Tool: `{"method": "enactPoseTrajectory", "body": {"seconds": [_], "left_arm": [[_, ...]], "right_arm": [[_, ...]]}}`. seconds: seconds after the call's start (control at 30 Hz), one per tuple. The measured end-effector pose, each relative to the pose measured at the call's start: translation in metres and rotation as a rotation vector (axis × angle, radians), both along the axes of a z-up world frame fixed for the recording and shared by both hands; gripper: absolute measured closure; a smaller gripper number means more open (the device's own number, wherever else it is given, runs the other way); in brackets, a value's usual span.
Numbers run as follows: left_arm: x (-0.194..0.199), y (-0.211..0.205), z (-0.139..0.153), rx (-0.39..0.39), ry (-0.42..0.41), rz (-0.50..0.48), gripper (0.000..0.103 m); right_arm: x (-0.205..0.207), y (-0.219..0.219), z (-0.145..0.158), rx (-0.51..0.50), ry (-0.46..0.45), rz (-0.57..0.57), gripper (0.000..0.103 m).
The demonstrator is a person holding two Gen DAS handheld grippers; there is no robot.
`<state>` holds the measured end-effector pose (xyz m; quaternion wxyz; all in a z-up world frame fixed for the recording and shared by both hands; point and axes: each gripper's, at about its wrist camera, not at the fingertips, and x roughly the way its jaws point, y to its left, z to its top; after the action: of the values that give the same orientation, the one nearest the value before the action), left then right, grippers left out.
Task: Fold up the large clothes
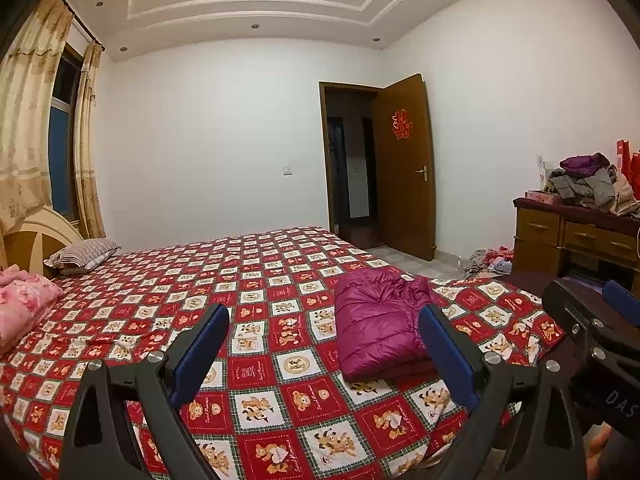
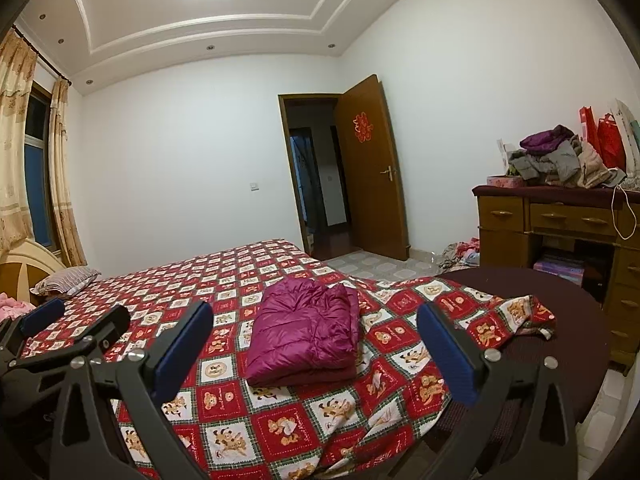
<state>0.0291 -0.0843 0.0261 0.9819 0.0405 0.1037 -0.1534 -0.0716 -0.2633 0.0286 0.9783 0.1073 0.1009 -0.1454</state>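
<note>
A magenta puffer jacket [image 1: 376, 328] lies folded in a compact stack on the bed [image 1: 256, 288] with its red checked bear-print sheet, near the bed's right corner. It also shows in the right wrist view [image 2: 306, 340]. My left gripper [image 1: 324, 354] is open and empty, held above the bed short of the jacket, its right finger overlapping the jacket's right edge in view. My right gripper [image 2: 316, 352] is open and empty, also short of the jacket. The right gripper shows at the right edge of the left wrist view [image 1: 588, 312], and the left gripper at the left edge of the right wrist view [image 2: 76, 316].
A pink folded garment [image 1: 24, 308] and a striped pillow [image 1: 82, 256] lie by the headboard at left. A wooden dresser [image 2: 560, 220] with a pile of clothes [image 2: 560, 160] stands at right. More clothes [image 2: 460, 256] lie on the floor by the open door [image 2: 368, 168].
</note>
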Motion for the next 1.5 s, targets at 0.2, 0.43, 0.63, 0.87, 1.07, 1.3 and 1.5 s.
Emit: {"method": "enactPoseTrajectory", "body": {"seconds": [0.2,0.43,0.63,0.87,1.07,1.3,1.5], "left_arm": [[0.0007,0.0011,-0.0002,-0.009,0.008,0.005,0.007],[-0.0014,-0.0012,0.0007,-0.002,-0.007,0.008,0.006],[-0.0014,-0.0012,-0.0019,0.011,-0.006,0.045,0.006],[-0.0016,-0.0005,-0.0026,0.003,0.001,0.038,0.006],[0.0019,0.0019,-0.0042,0.006,0.029,0.02,0.006],[0.0041,0.0041,-0.0044,0.007,0.033,0.026,0.006],[0.0068,0.0046,-0.0048,0.003,0.043,0.026,0.006]], "right_arm": [[0.0006,-0.0006,-0.0012,-0.001,-0.003,-0.009,0.0],[-0.0026,0.0005,-0.0015,0.001,-0.003,-0.009,0.0],[-0.0025,-0.0005,-0.0023,0.0,-0.005,-0.011,0.0],[-0.0037,-0.002,-0.0021,0.002,-0.001,-0.01,0.0],[-0.004,-0.0022,-0.0026,0.004,0.004,-0.011,0.0],[-0.0034,-0.0039,-0.0029,0.005,0.006,-0.01,0.0],[-0.0028,-0.0068,-0.0056,0.002,0.009,-0.011,0.0]]}}
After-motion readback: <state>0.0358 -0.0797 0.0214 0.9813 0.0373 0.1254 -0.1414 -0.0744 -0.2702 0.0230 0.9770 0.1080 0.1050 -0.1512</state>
